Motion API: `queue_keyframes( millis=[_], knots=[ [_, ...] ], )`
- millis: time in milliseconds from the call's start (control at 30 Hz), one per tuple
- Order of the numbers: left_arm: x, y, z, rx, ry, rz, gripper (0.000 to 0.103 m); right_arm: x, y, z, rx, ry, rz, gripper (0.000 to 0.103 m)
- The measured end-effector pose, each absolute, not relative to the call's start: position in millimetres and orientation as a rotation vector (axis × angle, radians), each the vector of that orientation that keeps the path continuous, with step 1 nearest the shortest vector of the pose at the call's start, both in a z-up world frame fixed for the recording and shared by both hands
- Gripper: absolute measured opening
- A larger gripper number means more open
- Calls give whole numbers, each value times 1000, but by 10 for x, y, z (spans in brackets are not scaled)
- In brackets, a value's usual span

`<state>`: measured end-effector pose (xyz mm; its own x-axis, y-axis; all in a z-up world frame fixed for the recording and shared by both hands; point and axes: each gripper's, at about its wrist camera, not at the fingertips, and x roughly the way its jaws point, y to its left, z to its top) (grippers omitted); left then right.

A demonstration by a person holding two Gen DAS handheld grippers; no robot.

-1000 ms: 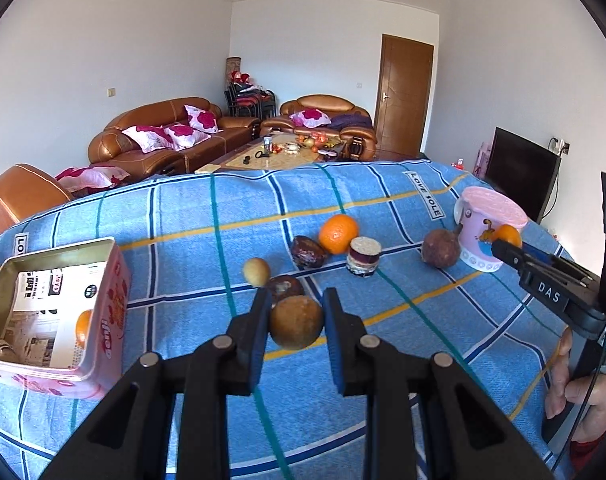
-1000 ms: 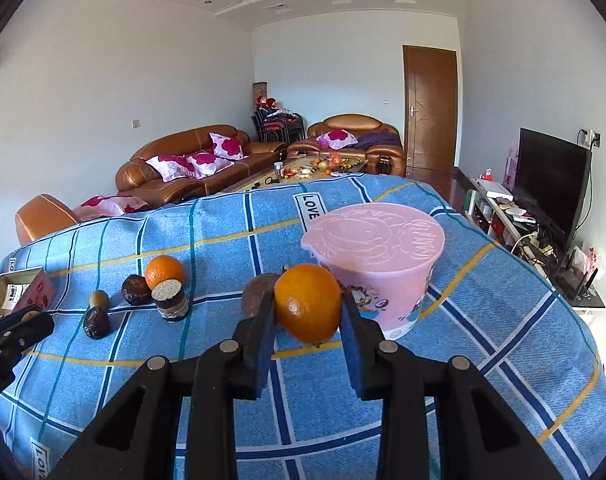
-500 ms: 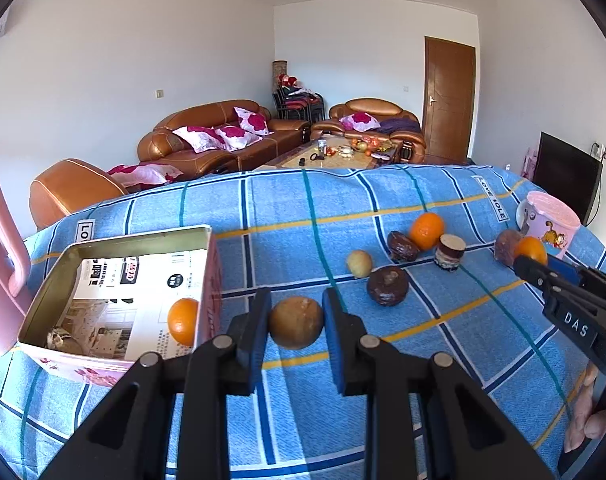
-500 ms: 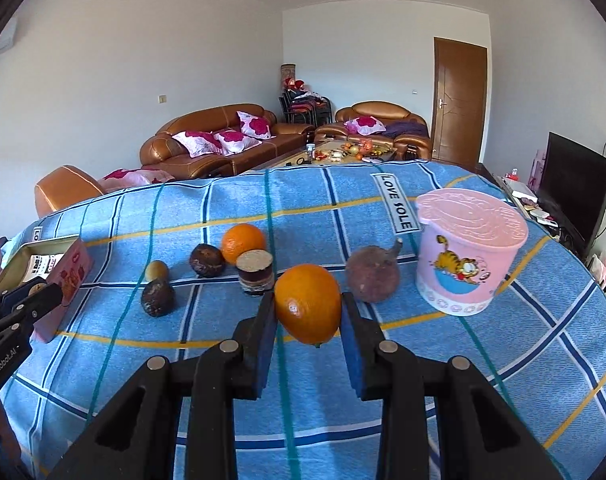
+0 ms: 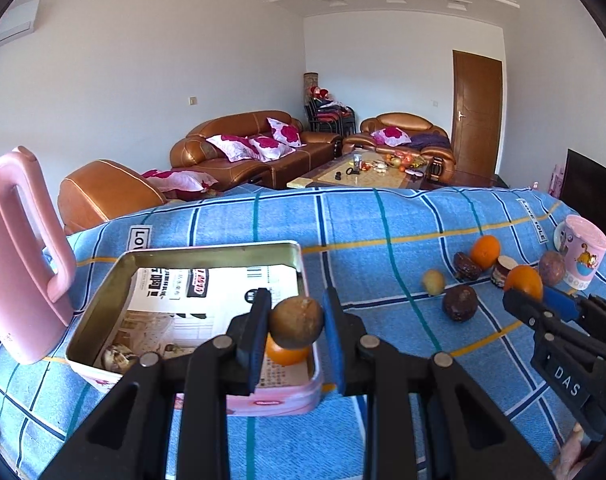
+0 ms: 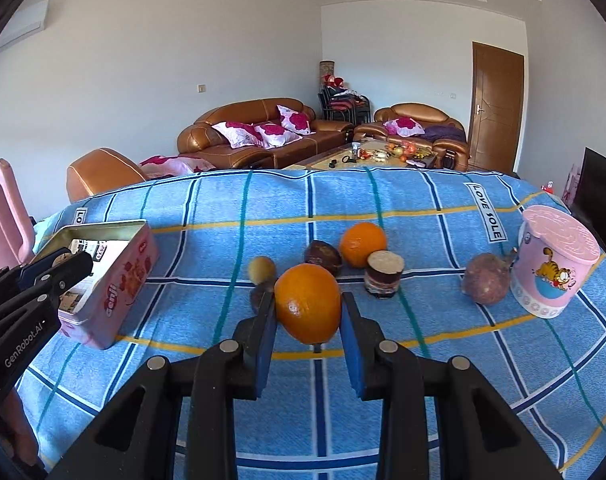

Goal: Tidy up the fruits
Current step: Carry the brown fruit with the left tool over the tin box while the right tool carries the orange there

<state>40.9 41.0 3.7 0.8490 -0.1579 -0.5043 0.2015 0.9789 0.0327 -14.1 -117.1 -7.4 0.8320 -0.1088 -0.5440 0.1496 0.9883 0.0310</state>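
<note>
Fruit in both my grippers, tin next.

My left gripper point(image 5: 296, 322) is clamped on a round brown fruit point(image 5: 296, 322) at its widest girth, poised over the near right corner of the open pink tin point(image 5: 207, 250), where one orange point(image 5: 287, 354) already lies just beneath it. My right gripper point(image 6: 307, 310) pinches a second orange point(image 6: 307, 308) across its middle, above the blue checked cloth point(image 6: 423, 400). Both fruits look firm and fairly light, I judge; the orange's waxy peel could slip, so a grip on the broadest part suits it. Beyond, at about twelve o'clock from my right gripper, sit a small yellowish fruit point(image 6: 261, 269), a dark passion fruit point(image 6: 322, 257), another orange point(image 6: 363, 244) and a cut purple piece point(image 6: 384, 274); at two o'clock, a purplish fruit point(image 6: 486, 283) touches the pink Garfield cup point(image 6: 555, 268).
</note>
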Motion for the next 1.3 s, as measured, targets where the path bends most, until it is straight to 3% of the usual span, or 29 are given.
queue_keyframes(
  millis=[600,1300],
  knots=[
    [645,1104,43,77,504,-1,28,188,-212,11,86,527,9,33],
    [929,1443,-168,73,611,160,28,728,362,-116,95,581,98,33]
  ],
)
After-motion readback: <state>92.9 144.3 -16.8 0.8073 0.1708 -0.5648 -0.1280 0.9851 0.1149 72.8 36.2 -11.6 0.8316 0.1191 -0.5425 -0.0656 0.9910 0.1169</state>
